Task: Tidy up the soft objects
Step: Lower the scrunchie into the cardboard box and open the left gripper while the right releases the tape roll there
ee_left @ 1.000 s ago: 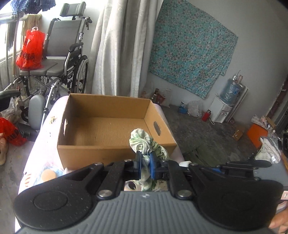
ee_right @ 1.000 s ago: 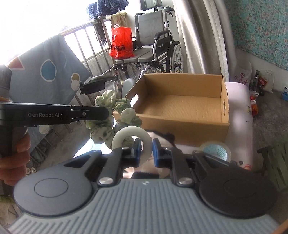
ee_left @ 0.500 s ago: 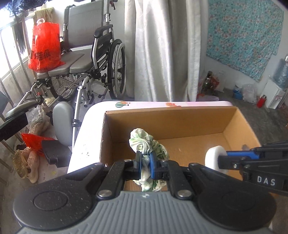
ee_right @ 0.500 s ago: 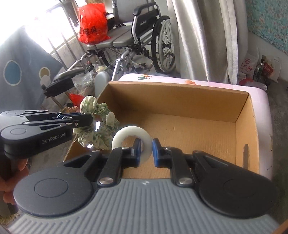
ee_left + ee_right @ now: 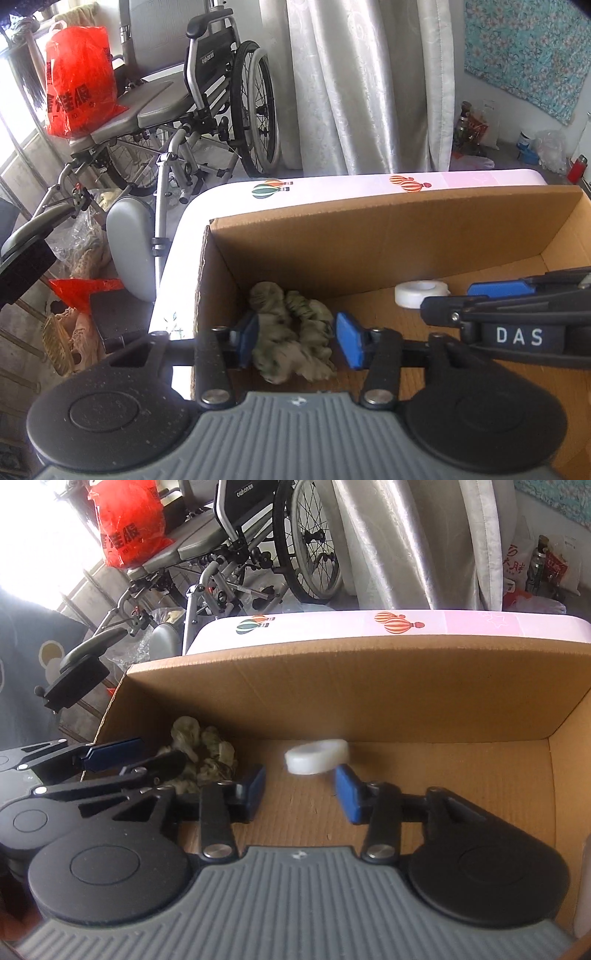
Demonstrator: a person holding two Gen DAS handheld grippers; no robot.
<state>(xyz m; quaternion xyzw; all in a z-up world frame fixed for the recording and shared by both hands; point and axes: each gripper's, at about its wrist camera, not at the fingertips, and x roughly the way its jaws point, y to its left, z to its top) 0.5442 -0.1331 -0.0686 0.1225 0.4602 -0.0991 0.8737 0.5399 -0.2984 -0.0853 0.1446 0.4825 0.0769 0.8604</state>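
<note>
A green-and-white fabric scrunchie lies blurred in the left near corner of the cardboard box. My left gripper hangs over it with its jaws opening; the scrunchie sits loose between the blue pads, which do not press on it. A white ring rests, blurred, on the box floor by the far wall. My right gripper is just in front of the ring, jaws opening, nothing between them. Each gripper shows in the other's view: the right gripper, the left gripper, and the scrunchie.
The box stands on a pink table printed with balloons. Beyond the table's far edge are a wheelchair carrying a red plastic bag, a pale curtain, and clutter on the floor at the left.
Both grippers moved forward and down into the box. The left let go of the scrunchie and the right let go of the white ring; both now lie on the box floor.
</note>
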